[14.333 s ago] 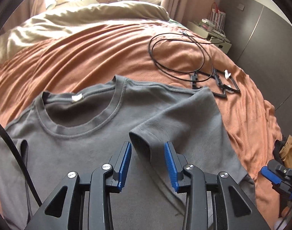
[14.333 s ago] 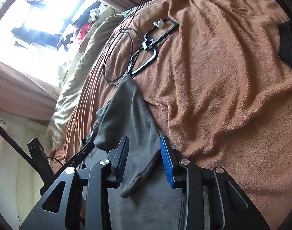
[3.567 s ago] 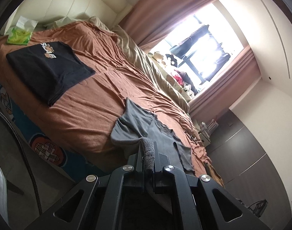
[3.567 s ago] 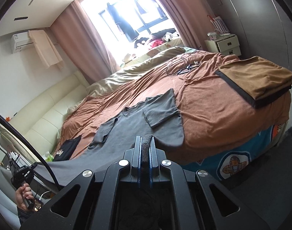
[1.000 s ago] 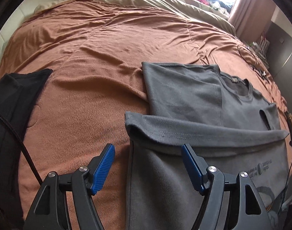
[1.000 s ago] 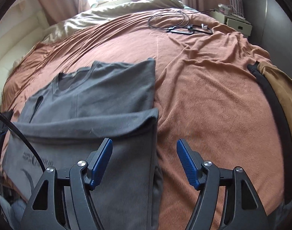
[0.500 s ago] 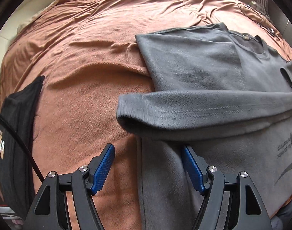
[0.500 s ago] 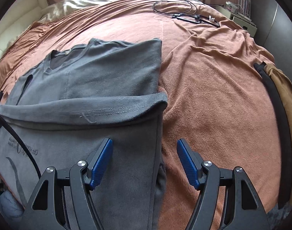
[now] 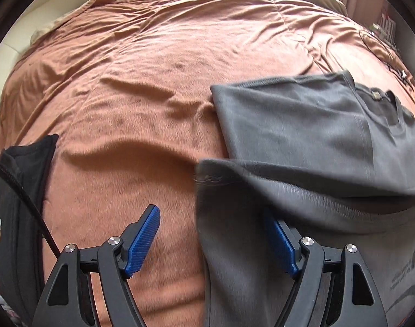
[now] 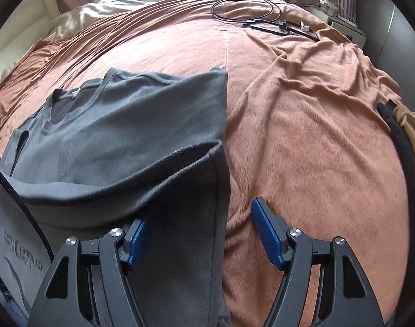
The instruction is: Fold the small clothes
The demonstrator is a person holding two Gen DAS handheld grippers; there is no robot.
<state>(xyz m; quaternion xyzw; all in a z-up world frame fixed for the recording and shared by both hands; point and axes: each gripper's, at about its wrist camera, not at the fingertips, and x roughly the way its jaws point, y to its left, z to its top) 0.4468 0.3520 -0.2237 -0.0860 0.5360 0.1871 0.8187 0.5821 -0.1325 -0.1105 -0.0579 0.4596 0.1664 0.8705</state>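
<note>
While your left gripper (image 9: 213, 242) fingers are opening astride the grey T-shirt (image 9: 302, 125) edge, lower right of frame on the bed (image 9: 153, 68), your right gripper (image 10: 198, 234) stands apart; dragging could undo the loose fold.

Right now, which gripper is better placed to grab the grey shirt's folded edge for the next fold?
Neither clearly, but the right gripper looks marginally readier: its open jaws straddle the grey shirt corner. The left gripper also straddles its corner, though its jaws are opening wider.
</note>
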